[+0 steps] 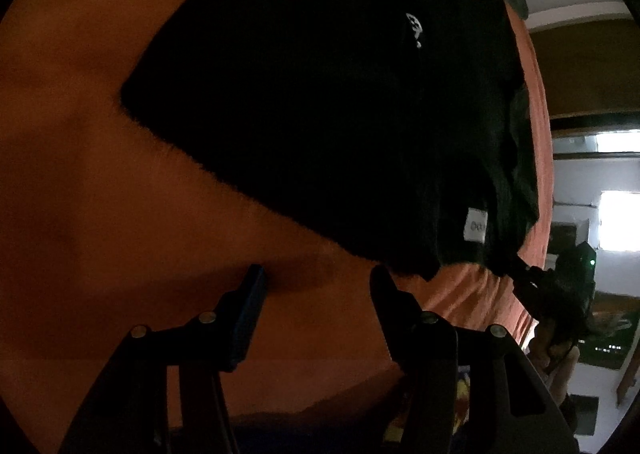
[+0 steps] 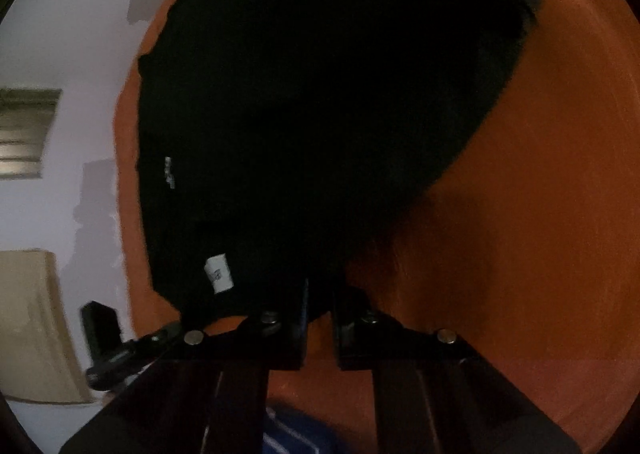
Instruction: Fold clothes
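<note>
Black garment (image 1: 320,114) lies spread on the orange sheet (image 1: 80,134), soft and limp, sure to sag wherever it's lifted. Right tool (image 2: 320,294) is narrow, pinching the near hem at six o'clock. Left tool (image 1: 316,278) gapes wide beside that hem, empty; its corner looks the spot to grab.

Your left gripper (image 1: 316,274) has bare orange sheet (image 1: 100,174) ahead and to its left, so free passage there. Black garment (image 1: 320,94) blocks up-right. In the right wrist view, open sheet lies right of the garment; wall (image 2: 72,54) bounds the left.
</note>
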Available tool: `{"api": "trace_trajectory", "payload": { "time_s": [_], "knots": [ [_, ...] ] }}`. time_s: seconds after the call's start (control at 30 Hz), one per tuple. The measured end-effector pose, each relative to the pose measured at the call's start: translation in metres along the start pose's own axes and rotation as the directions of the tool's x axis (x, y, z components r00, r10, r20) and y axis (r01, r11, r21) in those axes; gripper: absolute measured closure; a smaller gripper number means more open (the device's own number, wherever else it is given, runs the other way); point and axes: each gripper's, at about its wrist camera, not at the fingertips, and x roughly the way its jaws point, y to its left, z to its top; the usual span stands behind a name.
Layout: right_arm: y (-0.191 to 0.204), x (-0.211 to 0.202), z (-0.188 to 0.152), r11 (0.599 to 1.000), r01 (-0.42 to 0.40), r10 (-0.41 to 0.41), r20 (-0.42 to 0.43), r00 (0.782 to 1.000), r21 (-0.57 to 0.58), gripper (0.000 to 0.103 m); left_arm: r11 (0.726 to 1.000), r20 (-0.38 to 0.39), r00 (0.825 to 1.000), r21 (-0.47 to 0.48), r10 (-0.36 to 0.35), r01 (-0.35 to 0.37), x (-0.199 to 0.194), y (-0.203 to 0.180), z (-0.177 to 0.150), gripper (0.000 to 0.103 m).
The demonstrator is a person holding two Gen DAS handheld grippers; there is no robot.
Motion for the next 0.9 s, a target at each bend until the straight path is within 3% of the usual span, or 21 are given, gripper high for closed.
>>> {"api": "trace_trajectory", "payload": {
  "time_s": [0.03,0.1,0.17,0.3,0.43,0.53,0.73,0.9],
  "knots": [
    [-0.001,-0.006,-0.003,1.0,-0.007,0.008,-0.025,1.0,0.024,0.08,1.0,-0.004,1.0,0.004,0.001,-0.001,-0.002,0.002,-0.002,0.048],
    [-0.009,-0.017,-0.001,0.999,-0.018,0.02,-0.038,0.999,0.052,0.059,1.0,-0.01,1.0,0.007,0.007,-0.007,-0.008,0.007,-0.005,0.048],
    [-0.019,-0.037,-0.001,1.0,-0.02,0.021,-0.006,1.0,0.023,0.052,1.0,-0.015,1.0,0.002,0.005,-0.005,-0.013,0.014,-0.008,0.048],
    [-0.02,-0.063,-0.001,0.999,0.001,0.002,0.076,0.997,-0.033,0.052,0.999,-0.015,1.0,-0.037,-0.007,0.006,-0.021,0.033,-0.006,0.048],
    [-0.049,-0.09,0.004,1.0,0.001,-0.005,0.141,0.99,0.024,0.052,0.997,0.014,1.0,-0.082,-0.006,0.007,-0.038,0.058,-0.005,0.048],
    [-0.063,-0.087,0.013,0.998,-0.002,-0.009,0.166,0.986,0.07,0.052,0.994,0.058,0.998,-0.105,0.015,-0.009,-0.052,0.074,0.005,0.048],
    [-0.062,-0.092,0.034,1.0,0.004,-0.011,0.216,0.976,0.031,0.052,0.982,0.129,0.991,-0.19,0.036,-0.011,-0.077,0.105,0.026,0.044],
    [-0.062,-0.079,0.04,0.999,-0.054,0.054,0.196,0.979,-0.004,0.052,0.976,0.17,0.985,-0.218,0.019,0.019,-0.09,0.115,0.037,0.042]
  ]
}}
